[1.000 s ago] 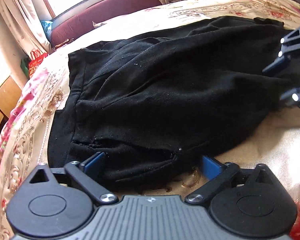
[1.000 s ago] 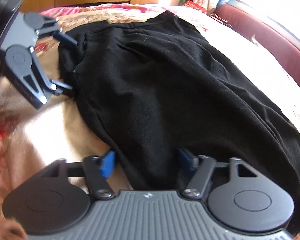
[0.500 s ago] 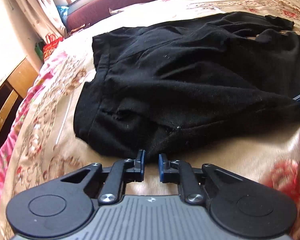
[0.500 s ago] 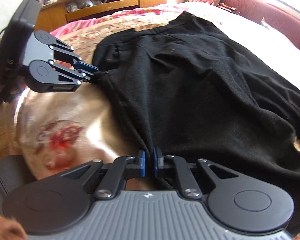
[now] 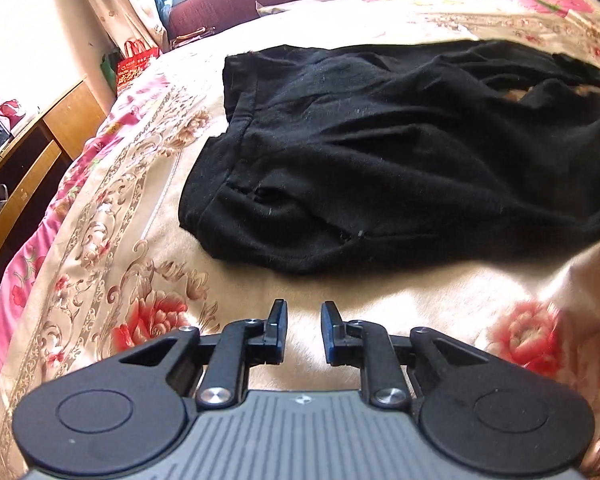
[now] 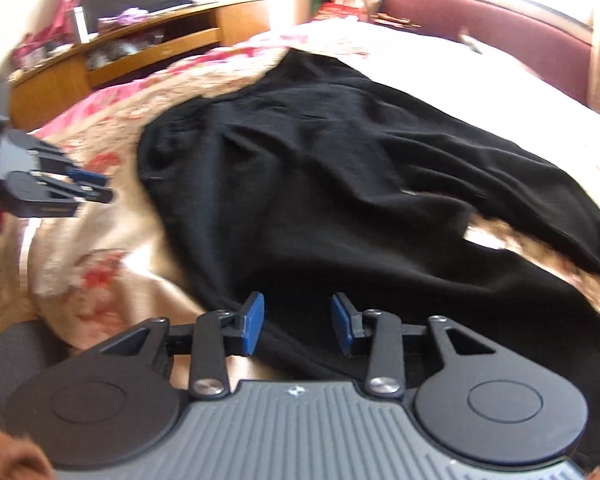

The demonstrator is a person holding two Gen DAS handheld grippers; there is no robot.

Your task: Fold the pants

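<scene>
The black pants are spread on the floral bed, both the left claw and right claw having just been parted slightly, nothing gripped.

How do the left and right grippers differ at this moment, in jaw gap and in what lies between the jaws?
The left gripper's jaws stand narrowly apart; the right gripper's stand wider. The left gripper is over bare bedspread, short of the pants; the right gripper has the pants' black fabric showing between its jaws, unpinched. Shared: both have just been opening, and neither grips anything.
</scene>
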